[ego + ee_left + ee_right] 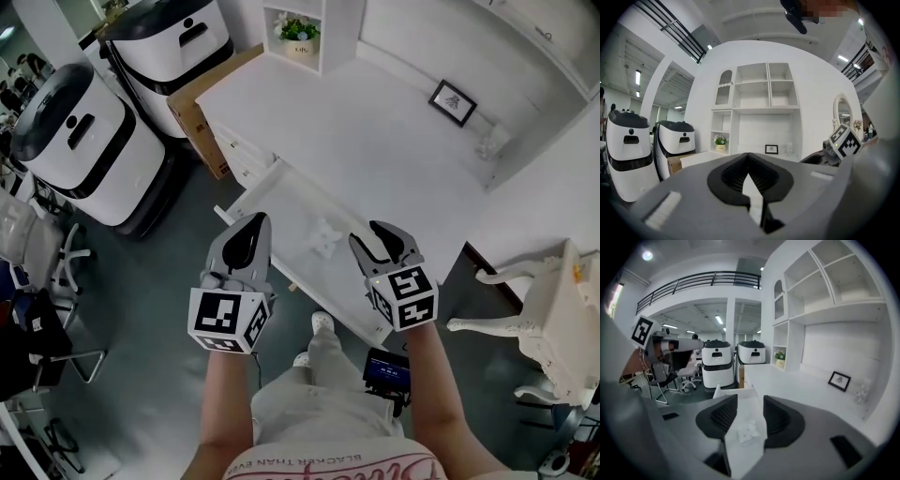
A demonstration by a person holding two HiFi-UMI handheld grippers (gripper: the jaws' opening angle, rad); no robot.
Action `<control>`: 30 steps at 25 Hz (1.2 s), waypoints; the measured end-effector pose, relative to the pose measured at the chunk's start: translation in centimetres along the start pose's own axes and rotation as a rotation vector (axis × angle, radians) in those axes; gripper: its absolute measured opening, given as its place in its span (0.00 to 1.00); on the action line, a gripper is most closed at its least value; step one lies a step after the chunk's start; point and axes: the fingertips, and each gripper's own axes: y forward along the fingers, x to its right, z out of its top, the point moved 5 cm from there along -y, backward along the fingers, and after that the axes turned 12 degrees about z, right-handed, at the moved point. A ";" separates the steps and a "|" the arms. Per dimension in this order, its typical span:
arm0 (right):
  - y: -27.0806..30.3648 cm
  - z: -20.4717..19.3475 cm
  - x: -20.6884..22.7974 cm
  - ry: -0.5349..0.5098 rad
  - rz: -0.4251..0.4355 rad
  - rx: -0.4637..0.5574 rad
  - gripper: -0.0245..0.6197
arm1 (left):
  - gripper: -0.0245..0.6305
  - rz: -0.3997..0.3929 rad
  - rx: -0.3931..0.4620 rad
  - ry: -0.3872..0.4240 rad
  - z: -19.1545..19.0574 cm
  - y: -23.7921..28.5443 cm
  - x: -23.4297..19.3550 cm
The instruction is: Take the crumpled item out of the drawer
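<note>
The right gripper point(750, 401) has its fingers point(723, 416) apart and empty. Past them, mid-frame, the crumpled item point(749, 432) lies in the open drawer point(286, 199). The left gripper point(748, 157) is closed on nothing. This looks like the reach; next, the open fingers must straddle the item and close gently.

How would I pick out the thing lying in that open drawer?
Find the big white desk with the small framed picture on it. A long drawer stands pulled out from its front, and on the drawer's floor lies a small white wad. It is the only thing visible in there, crumpled against the smooth bottom.
</note>
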 end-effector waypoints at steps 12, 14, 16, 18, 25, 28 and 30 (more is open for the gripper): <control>9.0 -9.8 2.9 0.088 0.103 -0.232 0.28 | 0.05 0.002 -0.121 0.034 -4.2 3.0 0.0; 10.5 -11.2 3.4 0.096 0.100 -0.259 0.28 | 0.05 0.005 -0.138 0.033 -4.9 3.3 -0.1; 11.8 -12.4 3.8 0.091 0.098 -0.287 0.28 | 0.05 0.007 -0.152 0.038 -5.4 3.4 -0.1; 13.1 -13.6 4.2 0.090 0.106 -0.319 0.29 | 0.05 0.009 -0.163 0.038 -5.8 3.6 -0.1; 16.3 -17.1 5.4 0.117 0.141 -0.433 0.30 | 0.05 0.033 -0.187 0.023 -6.8 3.9 -0.6; 17.3 -18.2 5.6 0.121 0.155 -0.471 0.30 | 0.05 0.040 -0.199 0.024 -7.0 4.0 -0.8; 18.0 -18.9 5.6 0.124 0.163 -0.497 0.30 | 0.05 0.033 -0.206 0.040 -7.0 4.2 -0.8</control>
